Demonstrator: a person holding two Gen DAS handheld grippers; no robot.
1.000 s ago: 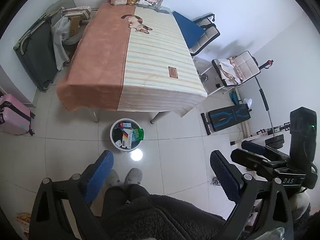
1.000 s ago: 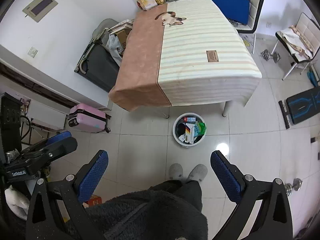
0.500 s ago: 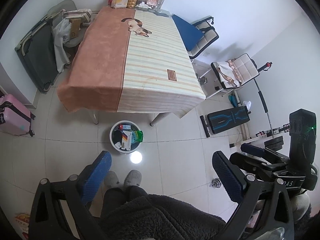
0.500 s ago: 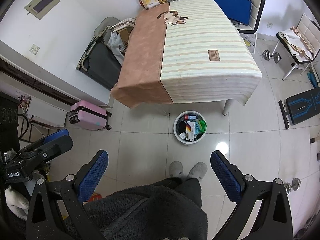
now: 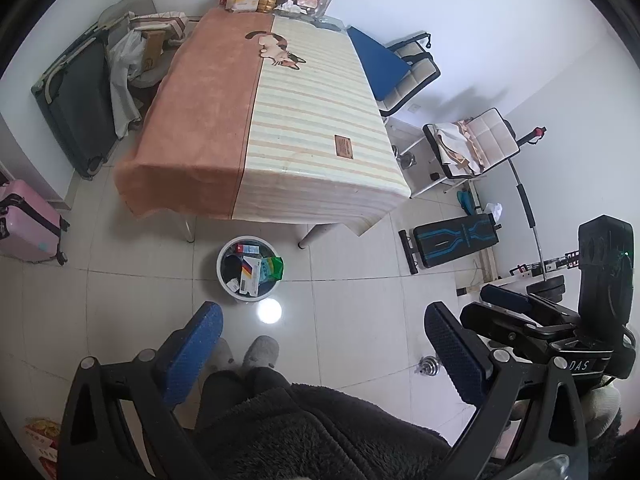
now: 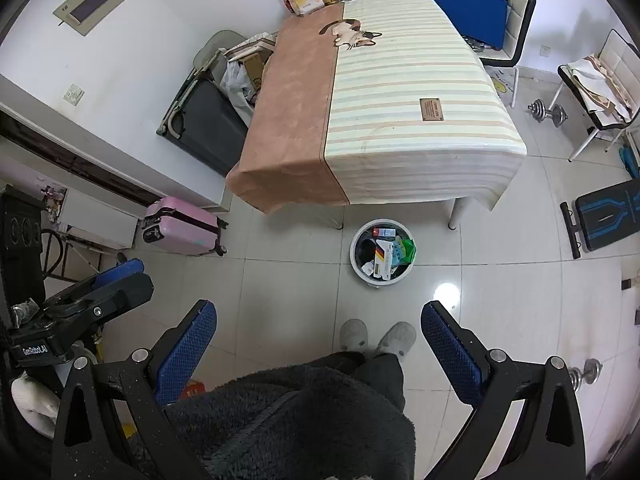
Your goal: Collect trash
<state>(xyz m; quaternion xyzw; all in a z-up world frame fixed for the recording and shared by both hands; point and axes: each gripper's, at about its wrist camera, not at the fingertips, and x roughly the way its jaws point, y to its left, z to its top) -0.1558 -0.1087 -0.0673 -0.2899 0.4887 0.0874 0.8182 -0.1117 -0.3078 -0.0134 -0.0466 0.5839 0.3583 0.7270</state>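
Note:
A white round trash bin [image 5: 222,276] [image 6: 355,264] stands on the tiled floor just in front of the table, holding several cartons and a green wrapper [image 5: 273,267] [image 6: 403,249]. My left gripper [image 5: 320,344] hangs high above the floor, open, nothing between its blue pads. My right gripper [image 6: 318,340] is held at the same height, also open and empty. Each gripper shows at the edge of the other's view: the right gripper [image 5: 520,312], the left gripper [image 6: 96,296]. Grey slippers [image 5: 262,350] [image 6: 396,336] and a dark fleece robe lie below both.
The table [image 5: 192,120] [image 6: 296,120] wears an orange and striped cloth with snack packets at its far end. A pink suitcase [image 5: 24,220] [image 6: 184,226] and a folded cot [image 5: 76,104] stand left. Chairs [image 5: 472,140], a bench [image 5: 452,240] [image 6: 608,212] and dumbbells [image 6: 546,112] sit right.
Both grippers have drifted slightly, so the table and bin sit a little differently in each view. Both stay open and empty.

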